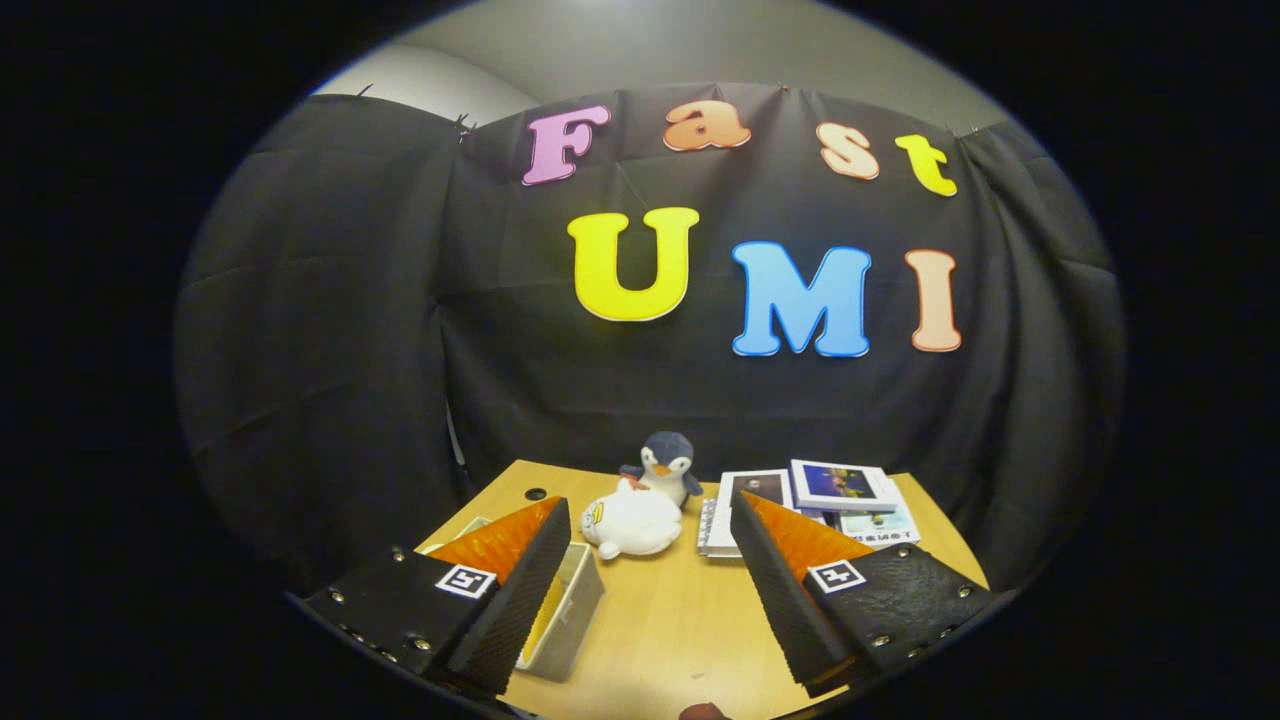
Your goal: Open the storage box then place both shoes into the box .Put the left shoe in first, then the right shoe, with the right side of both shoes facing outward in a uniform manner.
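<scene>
Hovering above the wooden table [660, 620], the gripper [650, 580] is holding its two fingers spread wide apart, gripping nothing, with bare tabletop lying between them. Just behind the left finger, a pale open-topped storage box [568, 612] is sitting on the table, partly hidden by that finger, its inside showing a yellowish tint. Beyond the fingers, a white plush toy [630, 522] is lying on its side, and a penguin plush [667, 464] is standing right behind it. To the right of these, a few books and booklets [830, 495] are resting near the far edge, against the black cloth wall [330, 330].
</scene>
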Available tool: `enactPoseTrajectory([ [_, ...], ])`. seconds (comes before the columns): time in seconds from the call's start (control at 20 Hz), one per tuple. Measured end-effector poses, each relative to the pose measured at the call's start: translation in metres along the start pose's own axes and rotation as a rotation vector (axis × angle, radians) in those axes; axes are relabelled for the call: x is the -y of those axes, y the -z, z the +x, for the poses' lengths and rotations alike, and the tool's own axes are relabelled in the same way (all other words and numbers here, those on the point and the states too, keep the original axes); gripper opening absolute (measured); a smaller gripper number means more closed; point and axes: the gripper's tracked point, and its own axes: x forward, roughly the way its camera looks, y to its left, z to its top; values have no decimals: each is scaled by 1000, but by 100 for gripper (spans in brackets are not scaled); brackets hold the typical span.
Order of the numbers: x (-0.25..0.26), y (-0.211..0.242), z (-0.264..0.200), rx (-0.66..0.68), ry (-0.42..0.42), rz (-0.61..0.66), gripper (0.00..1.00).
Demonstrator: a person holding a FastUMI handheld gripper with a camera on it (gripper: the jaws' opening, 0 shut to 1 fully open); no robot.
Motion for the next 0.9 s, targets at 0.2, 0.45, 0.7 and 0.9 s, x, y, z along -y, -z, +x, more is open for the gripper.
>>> enactPoseTrajectory([
  [0.2,38,-16,-23,123,118,-55,98],
  [0.45,79,-9,-46,211,234,-40,98],
  [0.7,107,5,-53,187,276,-14,98],
  [0.9,125,1,-55,199,301,-27,98],
])
